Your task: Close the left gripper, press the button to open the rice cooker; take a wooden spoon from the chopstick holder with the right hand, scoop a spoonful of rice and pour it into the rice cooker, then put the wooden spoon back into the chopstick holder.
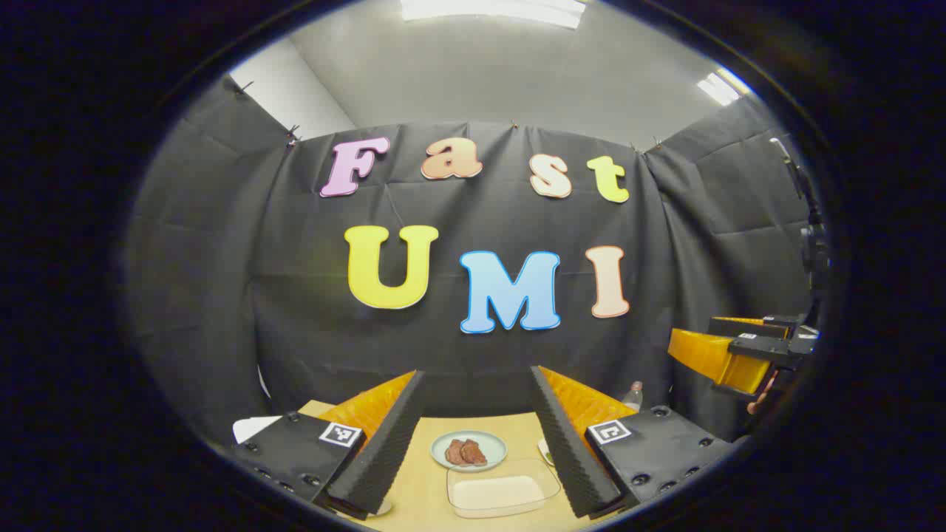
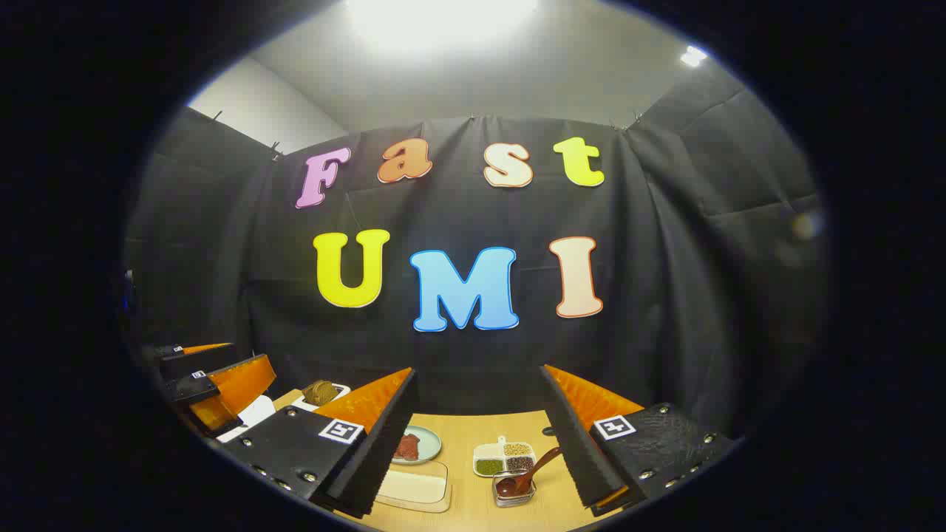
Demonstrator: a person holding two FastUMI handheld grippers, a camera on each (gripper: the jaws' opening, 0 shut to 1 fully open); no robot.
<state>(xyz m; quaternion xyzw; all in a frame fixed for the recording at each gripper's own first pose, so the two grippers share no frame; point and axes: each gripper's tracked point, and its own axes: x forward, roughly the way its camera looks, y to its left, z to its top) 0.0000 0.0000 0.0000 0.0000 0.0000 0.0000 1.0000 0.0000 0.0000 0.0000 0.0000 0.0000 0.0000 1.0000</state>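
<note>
In the left gripper view, the left gripper (image 1: 477, 443) sits at the bottom of the frame with its two fingers spread wide apart and nothing between them. Through the gap shows a light wooden table (image 1: 421, 488) carrying one round pale plate (image 1: 468, 451) with two brown pieces on it, and just below it in the frame one clear rectangular container (image 1: 502, 488) holding a layer of white rice. At the right edge of that frame, at mid-height, the right gripper (image 1: 728, 355) hangs well above the table with a bit of a hand (image 1: 761, 399) under it. In the right gripper view, the right gripper (image 2: 480, 443) likewise fills the bottom of the frame, its two fingers held far apart and gripping nothing. Between them lie the same plate (image 2: 417, 445), partly hidden by the left-hand finger, the rice container (image 2: 414, 488) at the lower centre, one white divided dish (image 2: 505, 458) with four compartments of different grains, and one small clear holder (image 2: 515, 491) in which one dark wooden spoon (image 2: 526, 473) leans, handle tilted toward the upper right. At the lower left of this frame the left gripper (image 2: 211, 380) is seen from the side, and beside it one white tray (image 2: 321, 395) bears a brown lump. The rice cooker cannot be made out in either view.
</note>
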